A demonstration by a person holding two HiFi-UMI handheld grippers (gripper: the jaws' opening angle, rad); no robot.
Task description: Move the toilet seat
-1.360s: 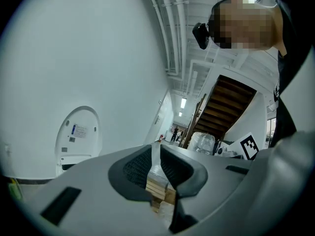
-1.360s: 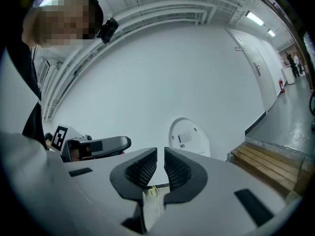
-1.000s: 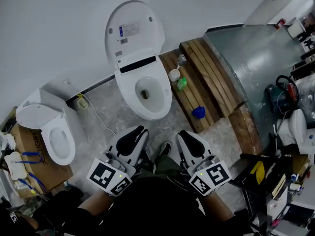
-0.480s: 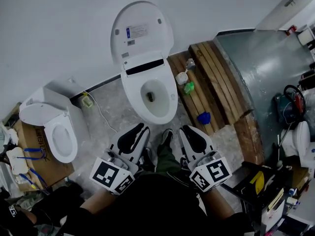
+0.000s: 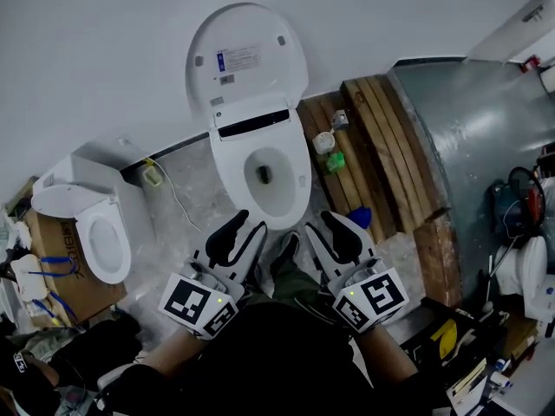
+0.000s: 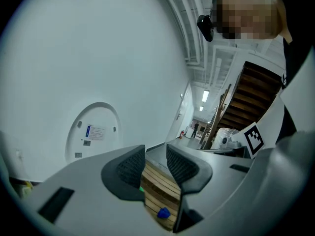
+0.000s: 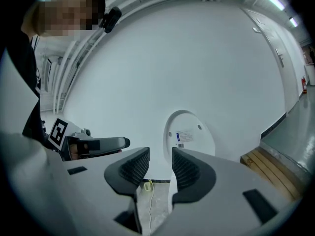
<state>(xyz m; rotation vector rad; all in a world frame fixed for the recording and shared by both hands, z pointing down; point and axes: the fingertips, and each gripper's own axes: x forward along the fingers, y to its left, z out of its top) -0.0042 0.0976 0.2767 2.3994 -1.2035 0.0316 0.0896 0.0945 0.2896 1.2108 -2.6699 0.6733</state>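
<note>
Now, toilet seat (image 5: 277,211): I think it lies flat on the bowl, just in front of my two grippers. It is hard to be sure from above.
Lid (image 5: 247,59): it stands up and leans on the white wall behind the bowl. It has a small sticker on it.
Left gripper (image 5: 243,234): its jaws are opening and there is a narrow gap. Nothing is between them. It hangs near the front of the bowl and does not touch it.
Right gripper (image 5: 325,232): its jaws are opening too, with a narrow gap and nothing between them. It is also near the front of the bowl and apart from it.
How the seat will feel: I think it is hard, stiff plastic. It looks smooth and shiny, so it may slip. It is likely not very heavy.
How the seat will move: I guess it swings on a hinge at the back, by the dark strip (image 5: 251,124). It can bang if I let go too soon.
Where to hold: I would take the front edge, far from the hinge. One jaw goes under the rim and one on top.
Nearby: wooden planks (image 5: 381,154) lie to the right of the bowl.
</note>
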